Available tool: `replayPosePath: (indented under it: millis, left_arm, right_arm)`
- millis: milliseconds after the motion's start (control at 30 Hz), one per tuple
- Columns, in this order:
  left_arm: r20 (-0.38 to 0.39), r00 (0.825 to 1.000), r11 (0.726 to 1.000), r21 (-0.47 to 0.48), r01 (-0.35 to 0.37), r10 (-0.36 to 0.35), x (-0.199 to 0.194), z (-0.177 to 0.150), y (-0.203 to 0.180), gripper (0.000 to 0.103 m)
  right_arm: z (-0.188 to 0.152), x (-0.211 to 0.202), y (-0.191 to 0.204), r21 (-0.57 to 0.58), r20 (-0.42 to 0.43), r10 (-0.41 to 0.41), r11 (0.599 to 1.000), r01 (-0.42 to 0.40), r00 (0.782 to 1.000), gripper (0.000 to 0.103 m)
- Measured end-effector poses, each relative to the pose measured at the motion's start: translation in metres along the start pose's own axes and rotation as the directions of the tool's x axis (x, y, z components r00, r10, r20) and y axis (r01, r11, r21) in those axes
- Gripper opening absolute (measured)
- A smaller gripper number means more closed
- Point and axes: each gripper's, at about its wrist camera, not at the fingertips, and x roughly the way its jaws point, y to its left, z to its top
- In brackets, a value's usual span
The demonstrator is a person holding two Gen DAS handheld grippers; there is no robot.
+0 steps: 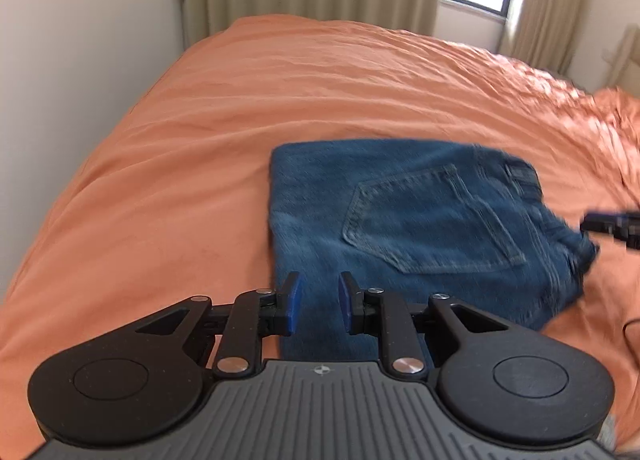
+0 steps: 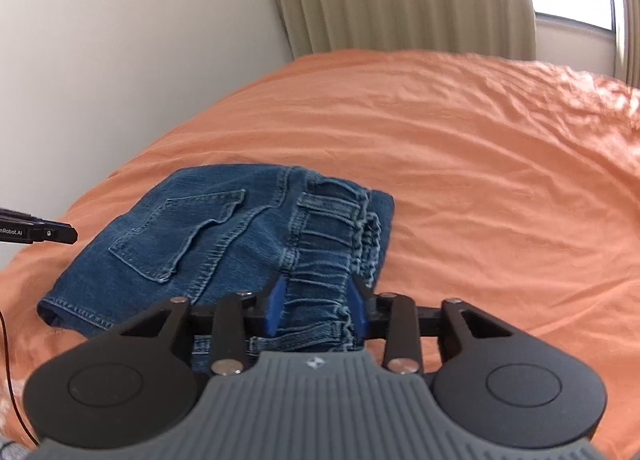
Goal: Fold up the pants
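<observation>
I held the left gripper [image 1: 319,304] level above the folded jeans [image 1: 412,219] near the bed's [image 1: 160,179] foot edge, fingers spread, empty. The right gripper [image 2: 316,310], fingers apart, straddled the frayed hems [image 2: 332,236]. A label read "nRobot.AI".

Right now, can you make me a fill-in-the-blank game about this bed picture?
1. The folded jeans lie on a bed with an ____ cover.
2. The pocket on the jeans faces ____.
3. Behind the bed hang beige ____.
4. The left gripper has fingers with ____ pads.

Missing words: orange; up; curtains; blue
</observation>
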Motion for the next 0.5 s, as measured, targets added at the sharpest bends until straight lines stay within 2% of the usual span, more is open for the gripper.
replayPosePath:
  millis: [100, 167, 333, 433, 500]
  left_arm:
    - [-0.024, 0.999, 0.998, 0.06, -0.034, 0.036, 0.004, -0.015, -0.013, 0.02]
    - [-0.056, 0.997, 0.997, 0.062, -0.044, 0.047, 0.009, -0.027, -0.014, 0.017]
    - [-0.123, 0.991, 0.998, 0.039, -0.047, 0.051, 0.03, -0.051, -0.005, 0.017]
    - [-0.151, 0.985, 0.995, 0.076, -0.067, 0.078, 0.036, -0.048, -0.009, 0.017]
    - [-0.156, 0.984, 0.994, 0.082, -0.072, 0.084, 0.031, -0.041, -0.01, 0.016]
  right_arm:
    - [-0.008, 0.006, 0.021, -0.109, -0.029, -0.012, 0.994, 0.009, 0.999, 0.018]
    - [-0.018, 0.016, 0.019, -0.099, -0.082, -0.05, 0.994, 0.042, 0.995, 0.014]
    - [-0.041, 0.031, 0.016, -0.101, -0.145, -0.07, 0.993, 0.055, 0.987, 0.013]
    - [-0.034, 0.032, 0.012, -0.073, -0.172, -0.057, 0.996, 0.045, 0.983, 0.012]
    - [-0.021, 0.029, 0.006, -0.044, -0.171, -0.042, 0.998, 0.035, 0.984, 0.008]
